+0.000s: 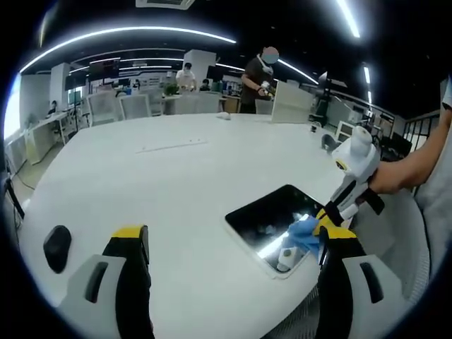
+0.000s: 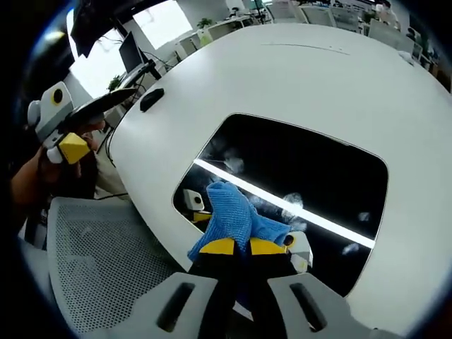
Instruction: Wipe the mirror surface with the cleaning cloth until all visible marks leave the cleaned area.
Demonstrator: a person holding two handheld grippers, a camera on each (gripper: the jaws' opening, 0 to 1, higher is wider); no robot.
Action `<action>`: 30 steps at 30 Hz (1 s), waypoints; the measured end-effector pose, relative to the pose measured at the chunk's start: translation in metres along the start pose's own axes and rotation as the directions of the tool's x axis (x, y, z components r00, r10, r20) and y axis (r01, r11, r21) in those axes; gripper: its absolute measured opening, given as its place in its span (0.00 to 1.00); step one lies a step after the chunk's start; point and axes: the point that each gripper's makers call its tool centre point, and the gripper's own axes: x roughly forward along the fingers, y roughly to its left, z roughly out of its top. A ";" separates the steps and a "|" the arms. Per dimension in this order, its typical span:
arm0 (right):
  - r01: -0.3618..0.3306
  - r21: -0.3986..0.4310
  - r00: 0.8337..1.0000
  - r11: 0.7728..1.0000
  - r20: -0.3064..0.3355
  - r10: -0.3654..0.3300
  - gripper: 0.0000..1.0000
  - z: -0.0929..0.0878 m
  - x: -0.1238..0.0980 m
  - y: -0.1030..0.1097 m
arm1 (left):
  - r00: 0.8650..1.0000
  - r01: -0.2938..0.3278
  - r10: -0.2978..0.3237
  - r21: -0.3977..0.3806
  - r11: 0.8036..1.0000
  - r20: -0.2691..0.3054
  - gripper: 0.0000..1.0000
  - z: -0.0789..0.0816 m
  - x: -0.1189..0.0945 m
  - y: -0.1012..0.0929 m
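I had the cloth (image 2: 233, 220) pinched in my right gripper (image 2: 235, 247), its jaws drawn narrow on the blue fabric, and the cloth was pressed onto the near edge of the mirror (image 2: 311, 176). The mirror lay flat on the white table (image 2: 296, 78), close to the rim nearest me, with a mesh chair (image 2: 99, 261) just below that rim.

In the right gripper view the glass was dark and reflected a bright ceiling light as a long stripe. Pale smudges were plain on it: one up near the far-left corner, a few just beside the cloth along the stripe, and a couple more toward the right side. So I judged the job was barely begun, or at best a small patch under the cloth was done. Most of the surface was left to wipe, and the marks well away from the cloth had not been reached.

My left gripper (image 1: 233, 247) hung over bare table with its jaws spread wide and nothing between them. From there I saw the mirror (image 1: 272, 215) off to the right with the cloth (image 1: 305, 232) on it, and the right gripper (image 1: 330, 220) reaching in. A small black object (image 1: 57, 246) sat on the table to the left.
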 end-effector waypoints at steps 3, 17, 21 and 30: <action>-0.001 0.003 1.000 1.000 -0.002 0.001 0.00 -0.001 -0.001 -0.002 | 1.000 0.000 0.000 -0.001 1.000 0.003 0.99 0.001 0.001 0.000; 0.010 0.000 1.000 1.000 -0.009 -0.010 0.00 -0.004 -0.011 -0.021 | 1.000 -0.022 0.022 -0.006 1.000 0.005 0.99 0.006 0.006 -0.001; 0.013 0.011 1.000 1.000 -0.005 -0.013 0.00 -0.003 -0.011 -0.027 | 1.000 -0.016 0.016 -0.004 1.000 0.000 0.99 0.007 0.008 -0.004; 0.018 0.024 1.000 1.000 0.000 -0.018 0.00 0.007 -0.006 -0.029 | 1.000 -0.005 0.005 -0.004 1.000 0.002 0.99 0.009 0.010 -0.004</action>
